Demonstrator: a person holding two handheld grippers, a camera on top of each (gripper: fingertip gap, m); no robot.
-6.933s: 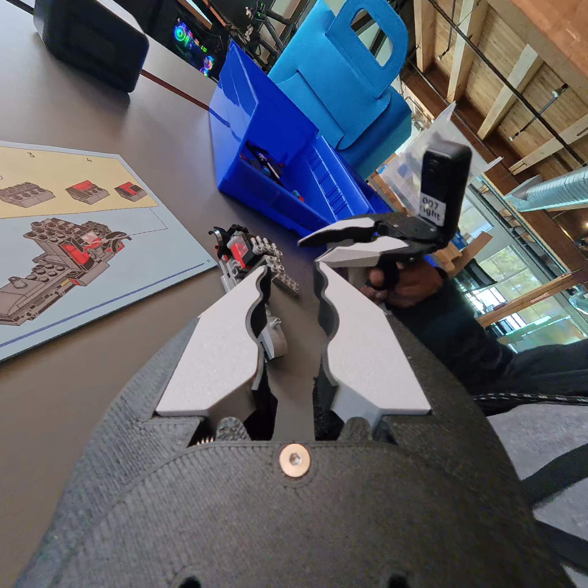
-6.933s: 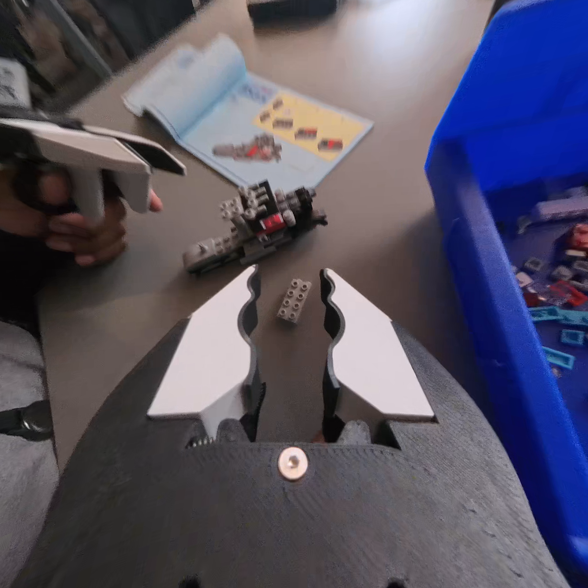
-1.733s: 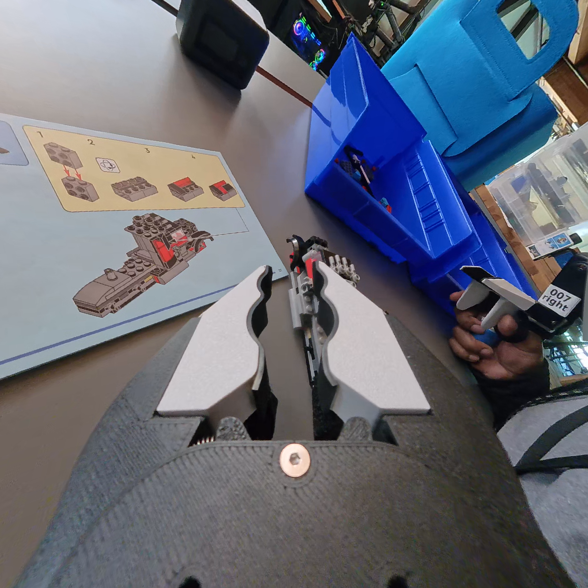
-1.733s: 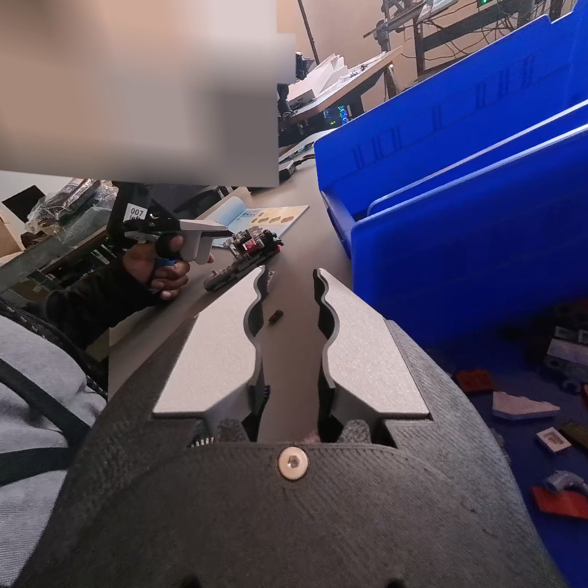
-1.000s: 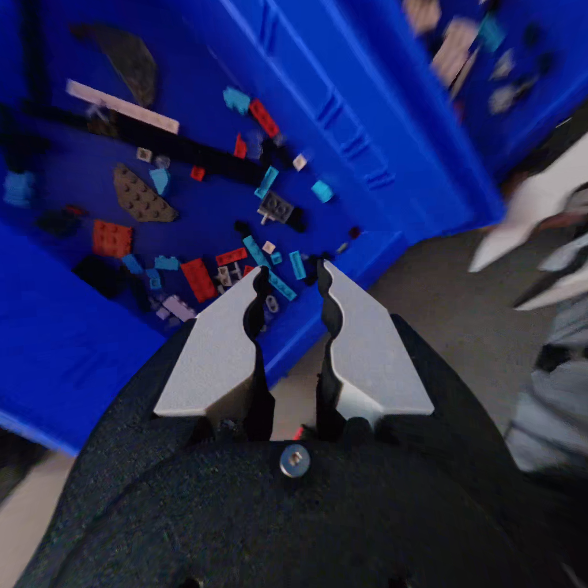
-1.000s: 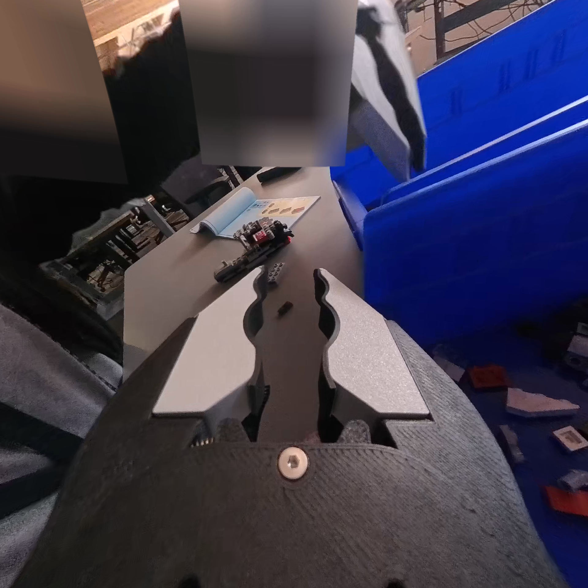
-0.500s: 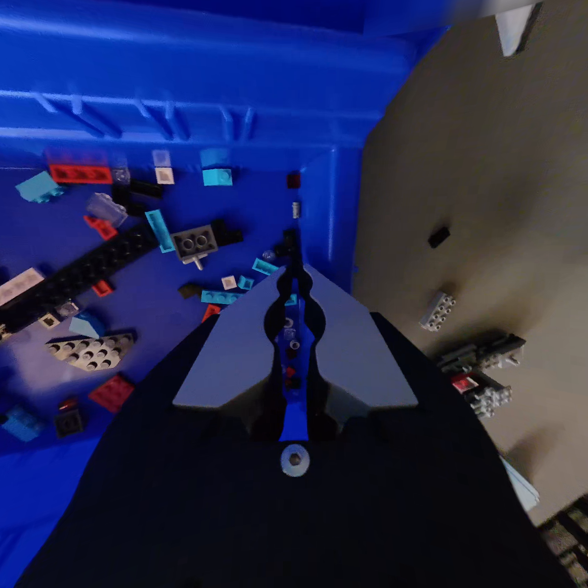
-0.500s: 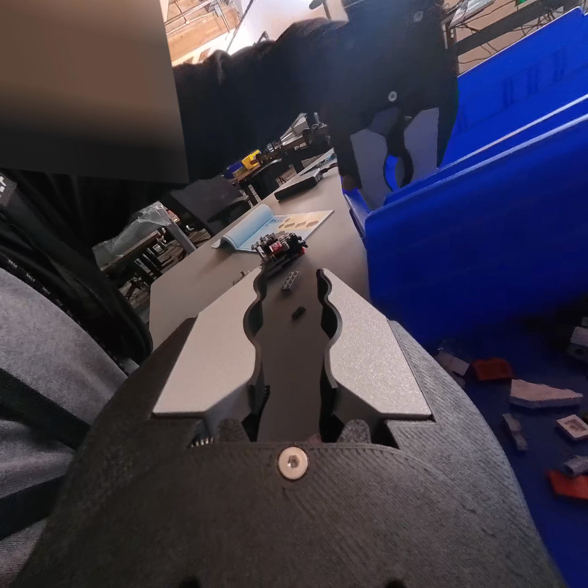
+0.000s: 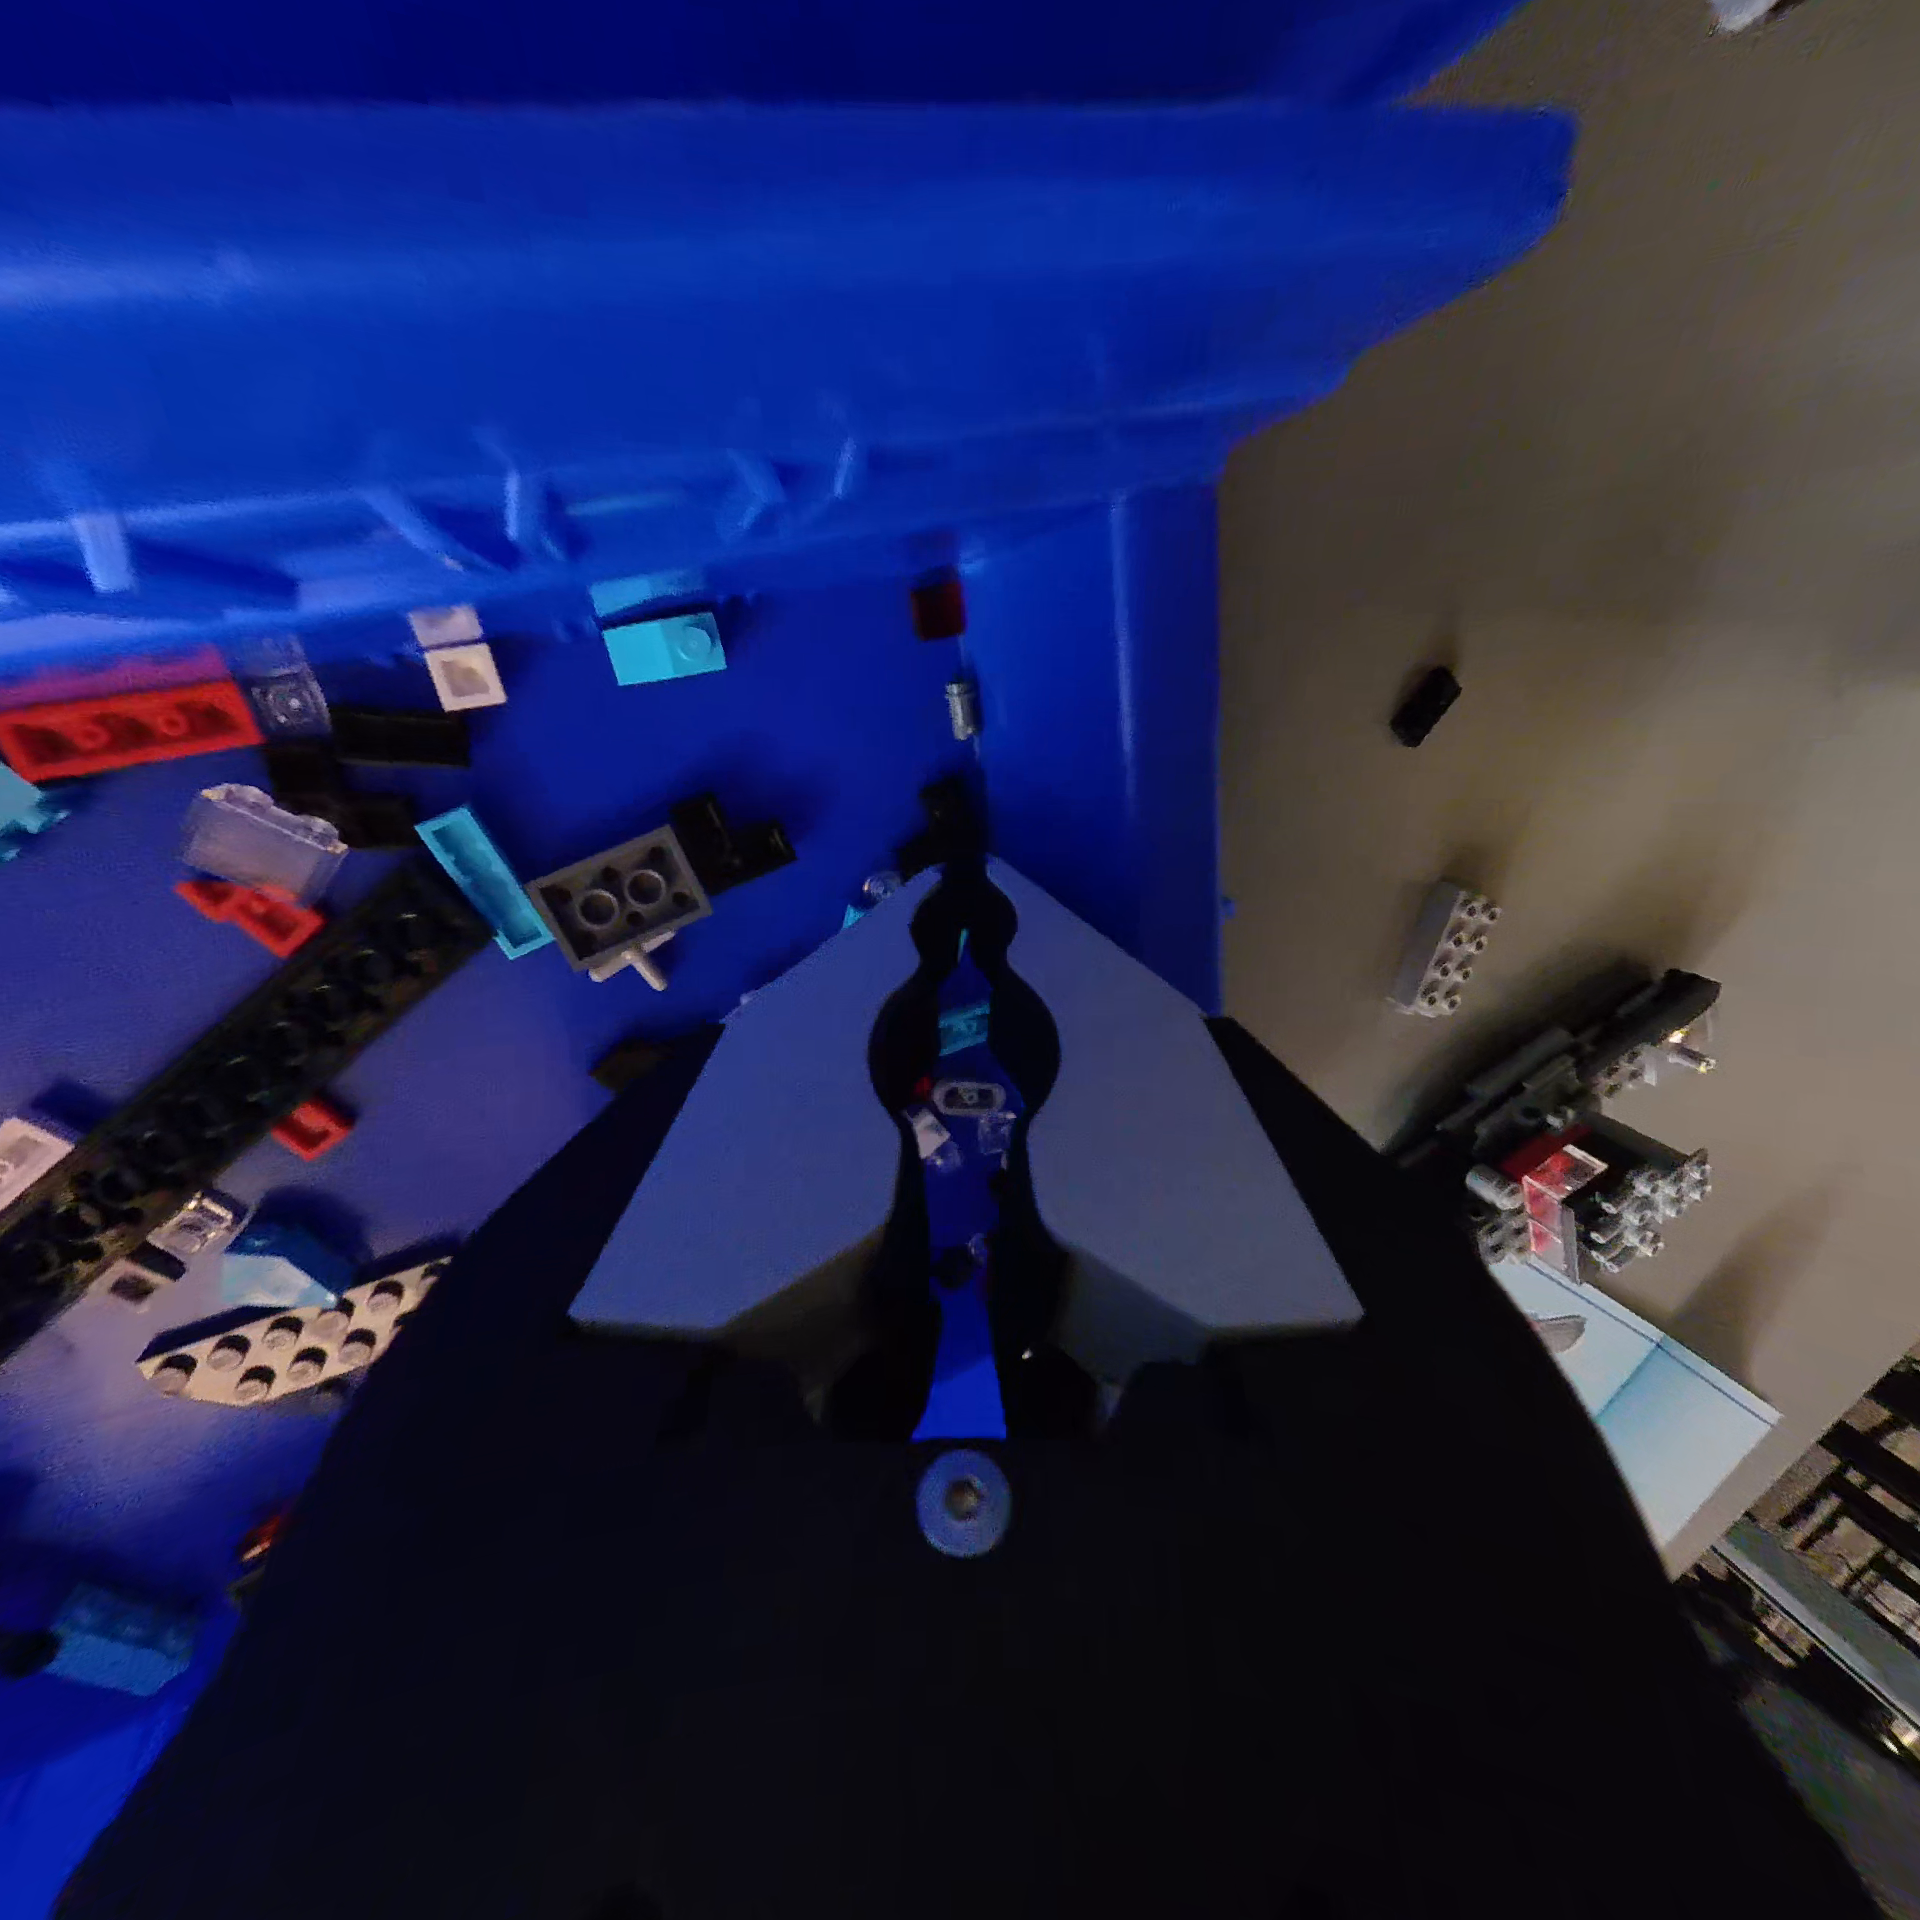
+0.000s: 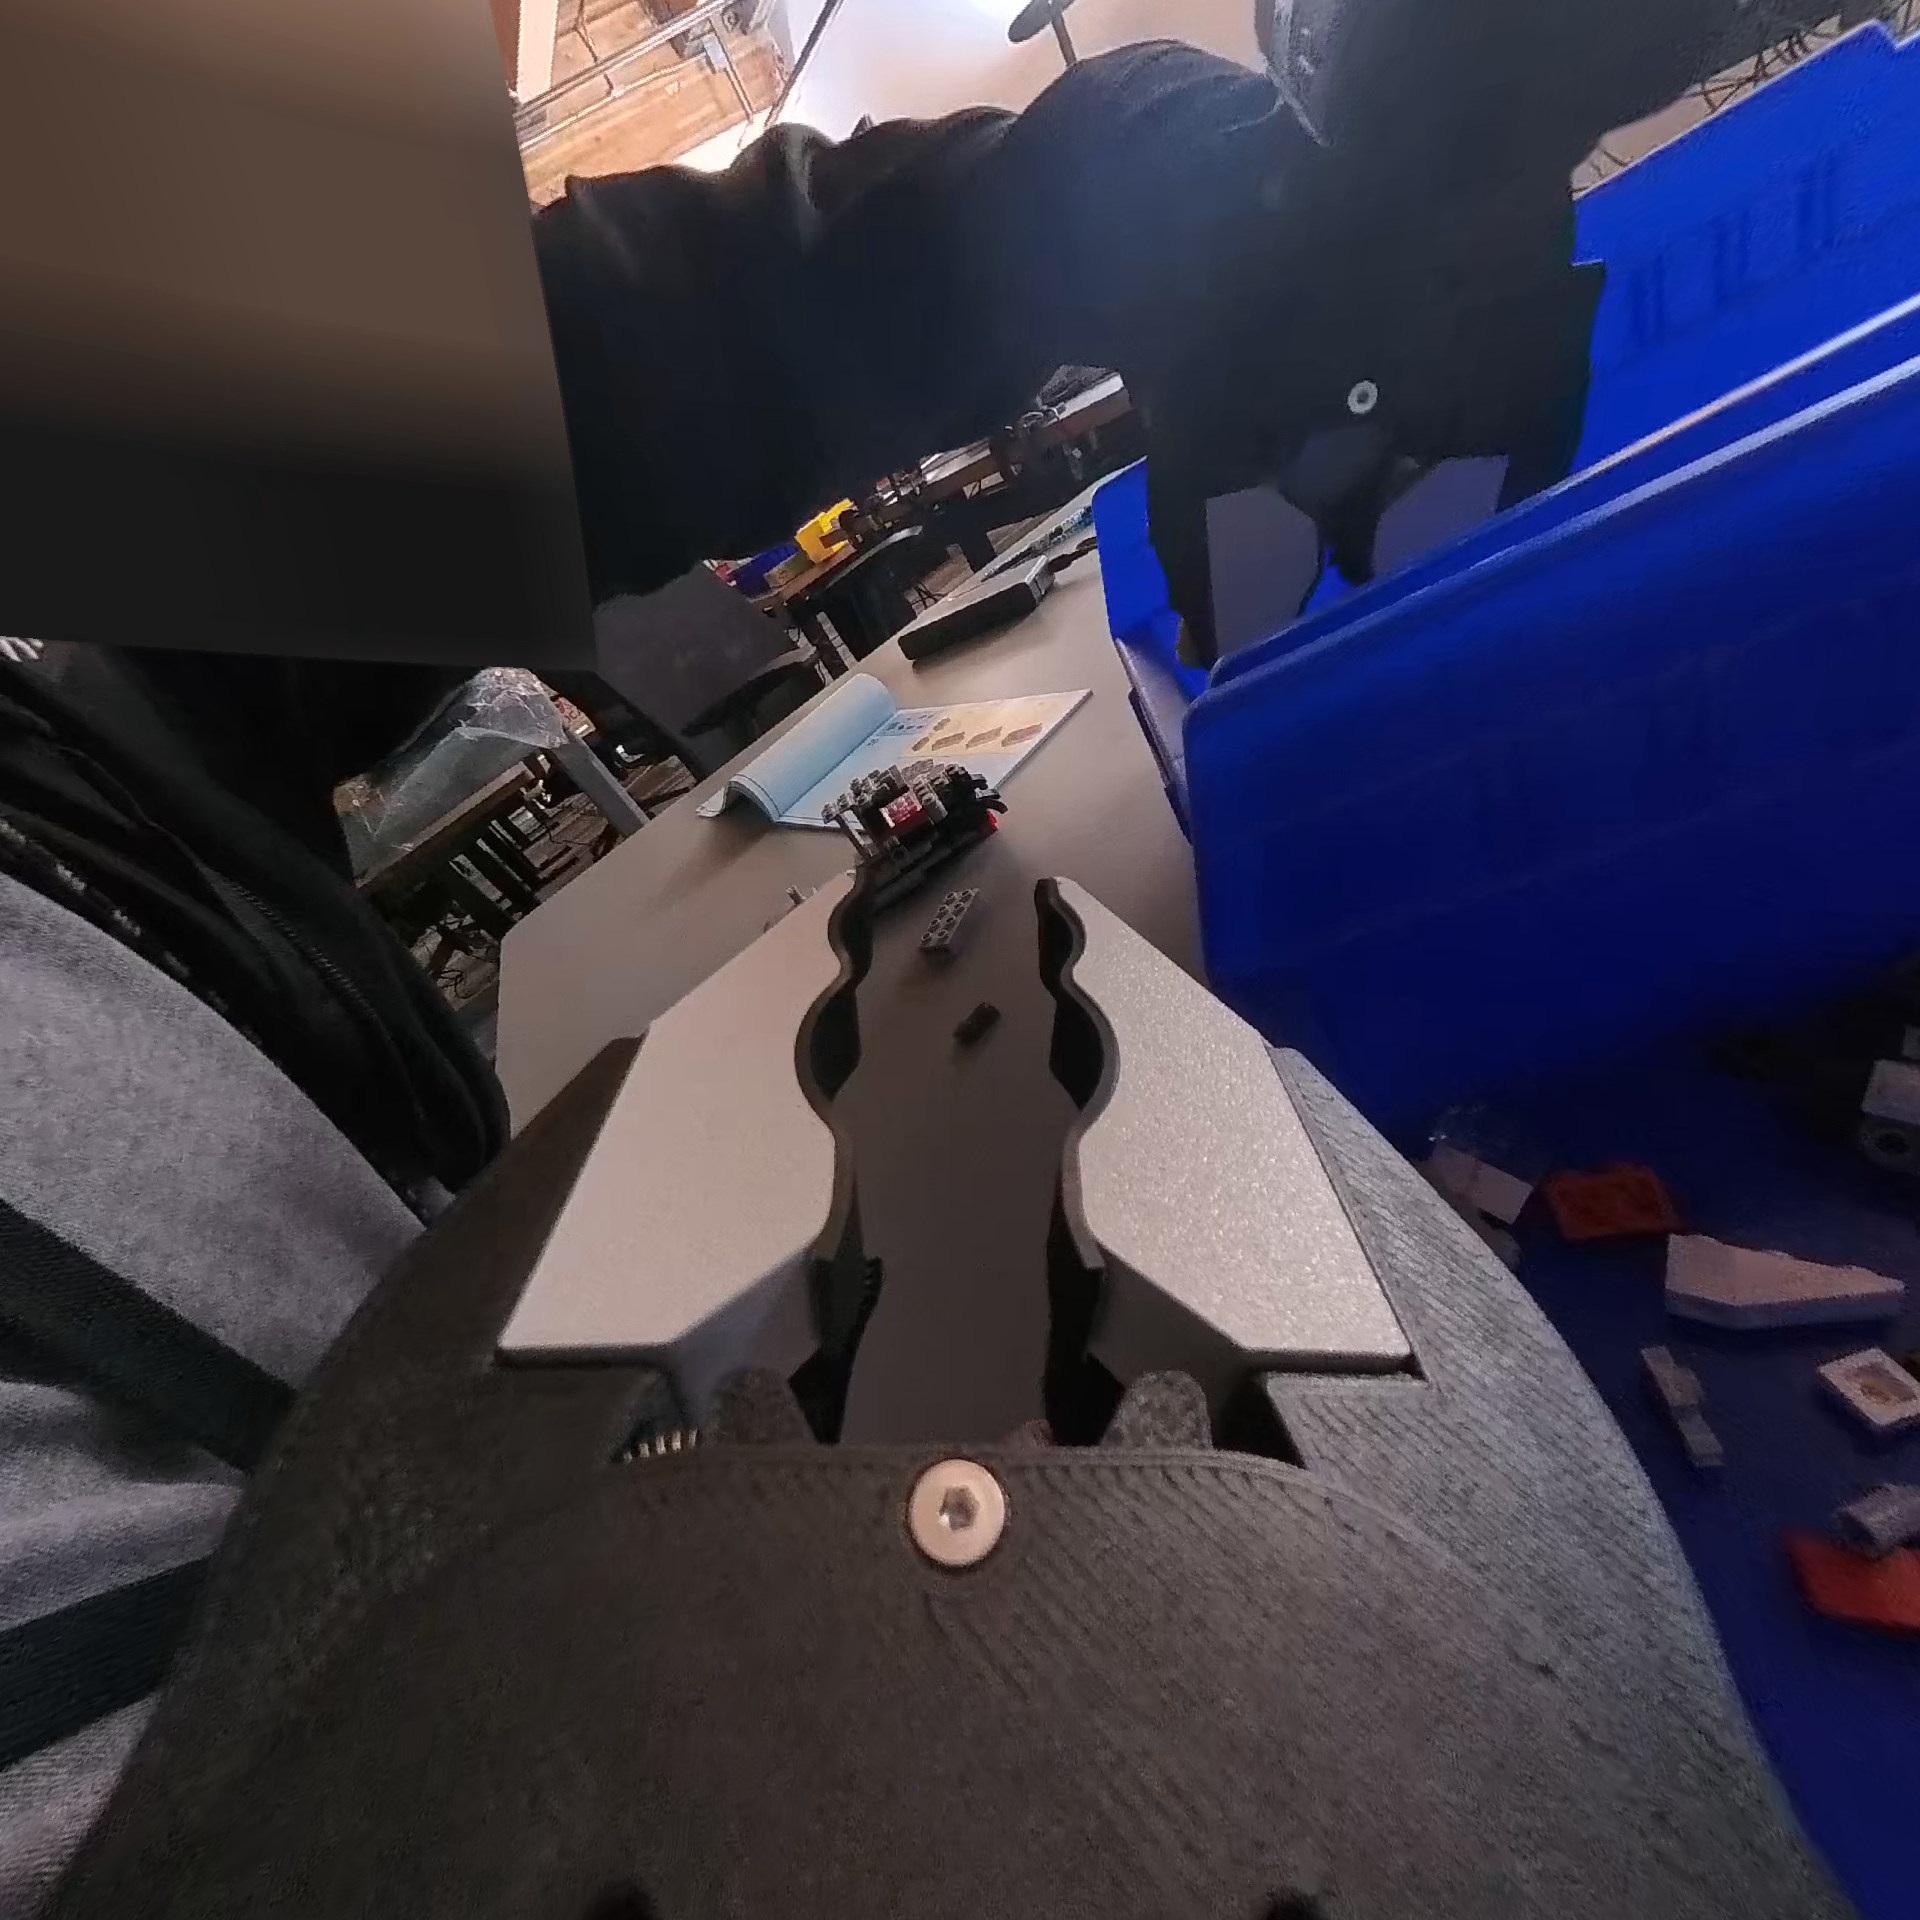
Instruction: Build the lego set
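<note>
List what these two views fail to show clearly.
- Left gripper, left wrist view: tips nearly closed over a dark piece in the blue bin; whether it is gripped cannot be told.
- Bin floor, same view: the gripper body hides much of it.
- Half-built model, right wrist view: too small for detail.
- Booklet: pictures too small.
- Right gripper: open, empty.

Workshop, rows of worktables (image 10: 997, 468), timber ceiling (image 10: 644, 94)
</note>
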